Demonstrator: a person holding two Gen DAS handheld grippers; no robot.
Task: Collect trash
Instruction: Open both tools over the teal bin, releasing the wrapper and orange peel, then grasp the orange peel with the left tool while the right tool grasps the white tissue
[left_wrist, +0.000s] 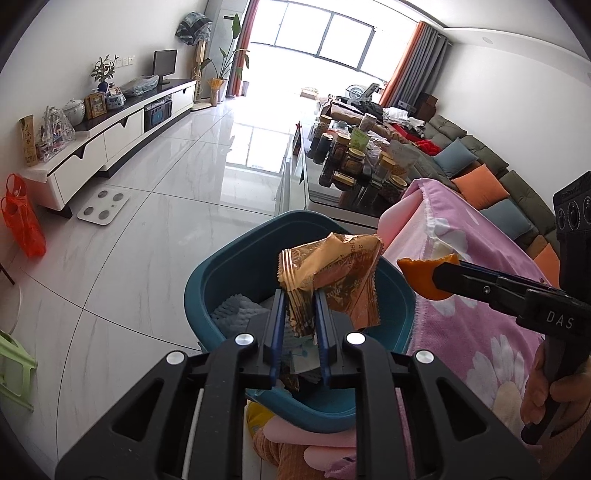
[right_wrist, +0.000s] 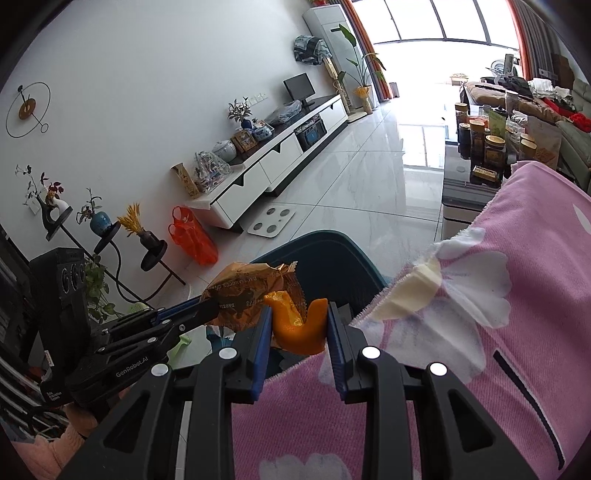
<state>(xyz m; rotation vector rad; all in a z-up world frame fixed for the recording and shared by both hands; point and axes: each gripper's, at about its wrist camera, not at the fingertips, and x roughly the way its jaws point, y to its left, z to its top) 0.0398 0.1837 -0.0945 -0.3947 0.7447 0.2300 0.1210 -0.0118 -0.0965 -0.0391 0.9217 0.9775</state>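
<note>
My left gripper (left_wrist: 300, 295) is shut on a crumpled gold-orange snack wrapper (left_wrist: 332, 273) and holds it above a teal bin (left_wrist: 207, 280) with grey cloth and paper inside. My right gripper (right_wrist: 299, 317) is shut on an orange peel (right_wrist: 295, 326) at the edge of the pink flowered cloth (right_wrist: 461, 350), beside the bin (right_wrist: 332, 243). In the left wrist view the right gripper (left_wrist: 436, 275) comes in from the right with the peel (left_wrist: 421, 275) next to the wrapper. In the right wrist view the left gripper (right_wrist: 210, 308) holds the wrapper (right_wrist: 243, 295) just left of the peel.
A pale scrap (right_wrist: 410, 295) lies on the cloth's frayed edge. A glass coffee table crowded with jars (left_wrist: 354, 162) stands beyond the bin. A sofa with cushions (left_wrist: 491, 184) is at right. A TV cabinet (left_wrist: 110, 140), a scale (left_wrist: 103, 206) and an orange bag (left_wrist: 22, 218) are at left.
</note>
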